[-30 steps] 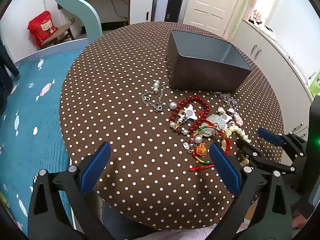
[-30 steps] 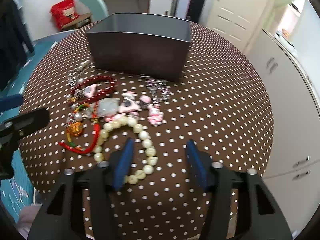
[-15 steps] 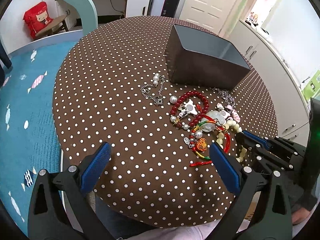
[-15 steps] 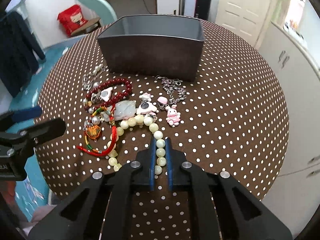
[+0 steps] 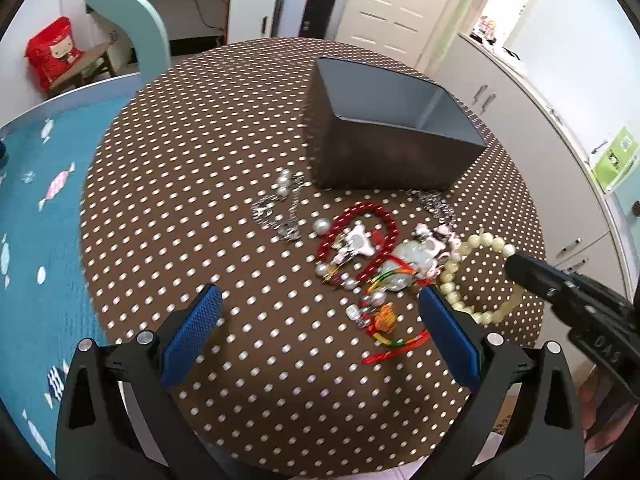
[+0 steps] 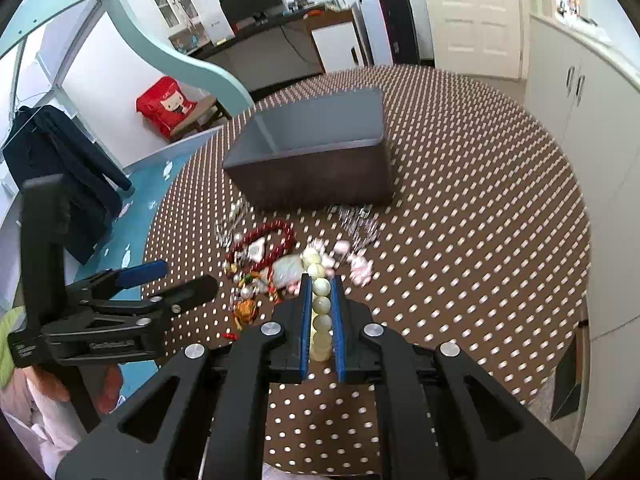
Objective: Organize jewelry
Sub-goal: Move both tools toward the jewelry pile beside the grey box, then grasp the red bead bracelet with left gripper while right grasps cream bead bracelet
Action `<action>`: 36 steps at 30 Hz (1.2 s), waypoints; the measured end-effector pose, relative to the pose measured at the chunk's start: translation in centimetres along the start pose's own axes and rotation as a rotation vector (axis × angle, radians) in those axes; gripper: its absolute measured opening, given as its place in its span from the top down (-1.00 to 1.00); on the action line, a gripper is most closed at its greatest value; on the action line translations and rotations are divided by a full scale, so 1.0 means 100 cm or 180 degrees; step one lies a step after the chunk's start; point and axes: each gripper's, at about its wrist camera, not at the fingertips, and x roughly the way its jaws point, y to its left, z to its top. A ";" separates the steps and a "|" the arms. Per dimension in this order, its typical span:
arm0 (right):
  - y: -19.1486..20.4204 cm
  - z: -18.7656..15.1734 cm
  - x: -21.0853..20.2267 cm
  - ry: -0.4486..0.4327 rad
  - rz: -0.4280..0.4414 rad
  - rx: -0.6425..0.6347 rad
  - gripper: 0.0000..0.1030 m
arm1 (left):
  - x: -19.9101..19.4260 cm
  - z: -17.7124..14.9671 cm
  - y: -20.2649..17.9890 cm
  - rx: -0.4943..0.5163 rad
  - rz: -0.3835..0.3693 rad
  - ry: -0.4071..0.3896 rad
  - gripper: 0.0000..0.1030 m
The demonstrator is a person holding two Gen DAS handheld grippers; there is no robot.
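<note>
A pile of jewelry lies on the brown polka-dot table [image 5: 192, 208] in front of a dark open box [image 5: 392, 136], which also shows in the right wrist view [image 6: 316, 160]. My right gripper [image 6: 321, 284] is shut on a cream bead bracelet [image 6: 322, 308] and lifts it off the table; the bracelet hangs from its tip in the left wrist view [image 5: 476, 280]. A red bead bracelet [image 5: 360, 236], a jade pendant on red cord [image 5: 404, 268], pink charms [image 6: 360, 268] and a silver chain with pearls [image 5: 280, 208] stay on the table. My left gripper [image 5: 320, 320] is open and empty, above the table's near edge.
A silver chain [image 6: 356, 220] lies by the box's right front corner. White cabinets [image 5: 560, 152] stand to the right of the table. A blue floor mat [image 5: 36, 240] and a teal bed frame [image 5: 132, 12] are on the left.
My right gripper closed on the cream bead bracelet and has raised it off the table, tilting upward. My left gripper stayed open and drew slightly closer to the jewelry.
</note>
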 end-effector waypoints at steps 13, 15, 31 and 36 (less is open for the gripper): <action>-0.022 0.010 -0.004 -0.0162 -0.0014 0.0055 0.84 | 0.043 0.054 -0.023 0.0621 0.0093 0.0099 -0.28; -0.025 0.009 0.003 -0.0094 0.0004 0.0081 0.84 | 0.054 0.055 -0.028 0.0805 0.0089 0.0219 -0.12; -0.028 0.015 0.009 -0.0043 0.0091 0.0104 0.84 | 0.083 0.063 -0.070 0.1660 0.0648 0.0221 0.86; -0.027 0.019 0.008 -0.0065 0.0096 0.0068 0.84 | 0.061 0.050 -0.079 0.1530 0.0560 0.0085 0.87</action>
